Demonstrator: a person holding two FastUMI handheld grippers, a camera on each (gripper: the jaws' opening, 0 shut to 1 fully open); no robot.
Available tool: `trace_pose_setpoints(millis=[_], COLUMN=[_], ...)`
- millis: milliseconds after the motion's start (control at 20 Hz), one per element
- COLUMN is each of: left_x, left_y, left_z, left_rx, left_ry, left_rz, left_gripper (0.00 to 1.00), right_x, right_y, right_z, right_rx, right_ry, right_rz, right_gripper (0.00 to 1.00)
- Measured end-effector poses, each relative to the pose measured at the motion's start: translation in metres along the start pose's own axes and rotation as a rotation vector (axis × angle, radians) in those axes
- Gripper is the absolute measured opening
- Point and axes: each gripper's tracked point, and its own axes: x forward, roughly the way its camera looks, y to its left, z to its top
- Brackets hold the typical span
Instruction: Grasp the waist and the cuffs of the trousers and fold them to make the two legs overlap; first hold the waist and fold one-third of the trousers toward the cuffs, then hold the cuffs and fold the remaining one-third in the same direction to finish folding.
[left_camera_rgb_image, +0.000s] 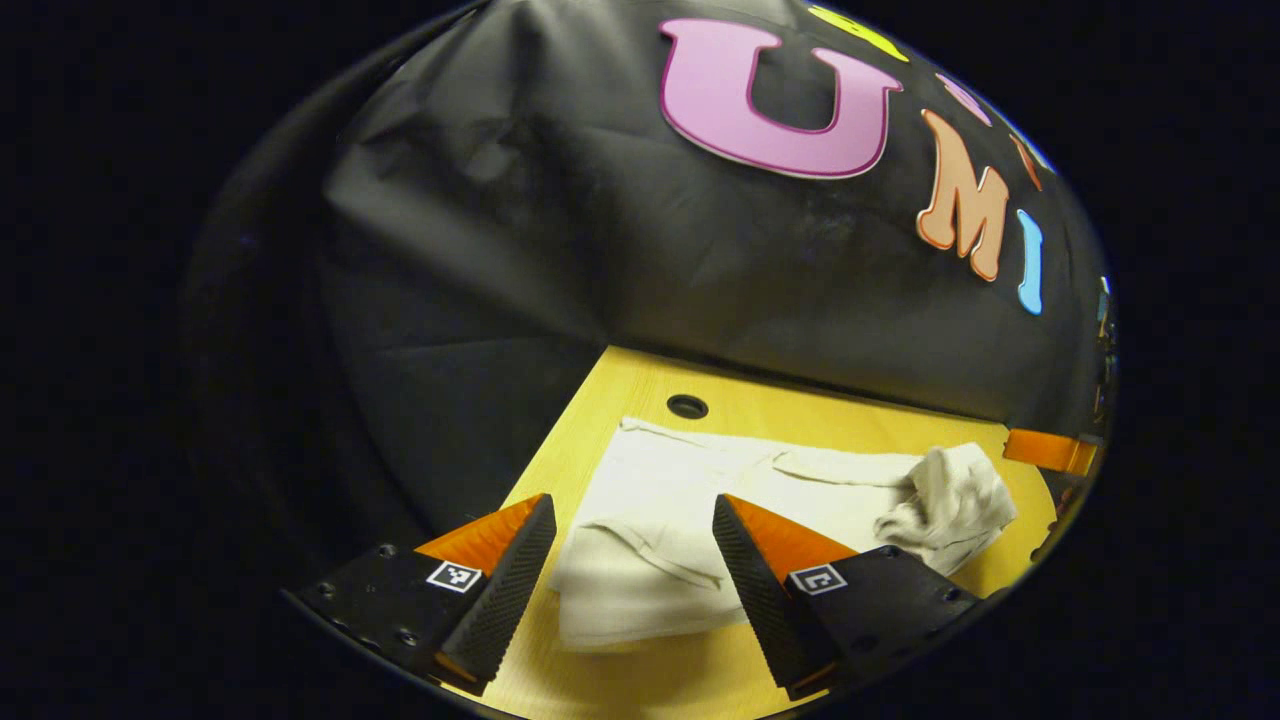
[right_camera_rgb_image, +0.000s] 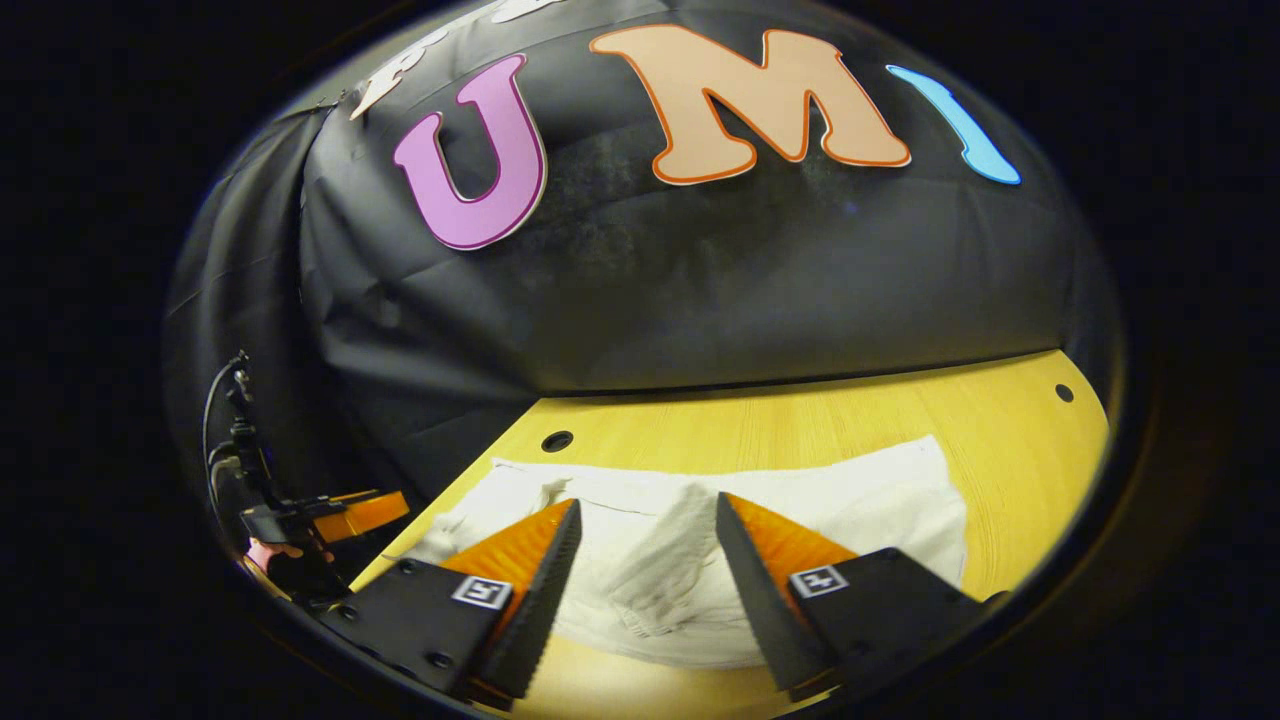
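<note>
White trousers (left_camera_rgb_image: 690, 490) lie spread across the yellow wooden table (left_camera_rgb_image: 620, 390). In the left gripper view one end is folded flat near me, and the far right end is bunched into a crumpled lump (left_camera_rgb_image: 955, 500). My left gripper (left_camera_rgb_image: 633, 505) hovers open above the flat end, with cloth showing between its fingers. In the right gripper view the trousers (right_camera_rgb_image: 860, 500) stretch from left to right, with a raised wrinkle (right_camera_rgb_image: 665, 570) in the middle. My right gripper (right_camera_rgb_image: 648, 503) is open just above that wrinkle. Neither gripper presses on the cloth.
The table has round holes (left_camera_rgb_image: 687, 406) (right_camera_rgb_image: 557, 441) (right_camera_rgb_image: 1064, 393) near its back edge, which meets the black cloth wall. The right gripper (left_camera_rgb_image: 1050, 450) shows at the left gripper view's right edge. The left gripper (right_camera_rgb_image: 345, 512), held by a hand, shows at the right gripper view's left edge.
</note>
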Motion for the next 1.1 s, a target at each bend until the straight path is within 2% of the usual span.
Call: trace_pose_setpoints(millis=[50, 100, 300, 350, 400, 650, 750, 800, 850, 900, 950, 1000, 1100], left_x=[0.005, 0.011, 0.026, 0.028, 0.03, 0.031, 0.031, 0.032, 0.033, 0.036, 0.034, 0.033, 0.034], left_y=[0.003, 0.005, 0.015, 0.017, 0.02, 0.022, 0.023, 0.027, 0.032, 0.031, 0.029, 0.024, 0.016], left_z=[-0.008, -0.017, -0.045, -0.05, -0.055, -0.067, -0.069, -0.073, -0.074, -0.074, -0.071, -0.073, -0.076], left_rx=[-0.006, -0.014, -0.036, -0.034, -0.024, 0.008, 0.033, 0.054, 0.086, 0.09, 0.083, 0.079, 0.064], left_ry=[0.024, 0.047, 0.121, 0.131, 0.138, 0.172, 0.172, 0.177, 0.177, 0.167, 0.172, 0.175, 0.174], left_rz=[0.003, 0.006, 0.032, 0.033, 0.038, 0.051, 0.073, 0.096, 0.121, 0.118, 0.111, 0.108, 0.089], left_gripper=[0.95, 0.96, 0.95, 0.95, 0.96, 0.96, 0.96, 0.94, 0.92, 0.86, 0.84, 0.66, 0.5], right_x=[0.004, -0.002, -0.015, -0.021, -0.027, -0.055, -0.062, -0.065, -0.067, -0.069, -0.072, -0.077, -0.084], right_y=[-0.002, -0.006, -0.03, -0.038, -0.047, -0.091, -0.099, -0.102, -0.102, -0.104, -0.107, -0.11, -0.113], right_z=[0.002, 0.004, 0.014, 0.018, 0.02, 0.019, 0.022, 0.024, 0.025, 0.025, 0.027, 0.027, 0.03], right_rx=[0.002, 0.002, -0.035, -0.049, -0.054, -0.052, -0.033, -0.023, -0.018, -0.02, -0.028, -0.033, -0.038], right_ry=[-0.004, -0.007, -0.017, -0.023, -0.028, -0.024, -0.031, -0.034, -0.037, -0.039, -0.039, -0.039, -0.042], right_rz=[-0.007, -0.02, -0.083, -0.105, -0.125, -0.226, -0.246, -0.248, -0.251, -0.254, -0.259, -0.263, -0.266], right_gripper=[0.97, 0.98, 0.96, 0.92, 0.96, 0.96, 0.96, 0.92, 0.96, 0.92, 0.96, 0.96, 0.96])
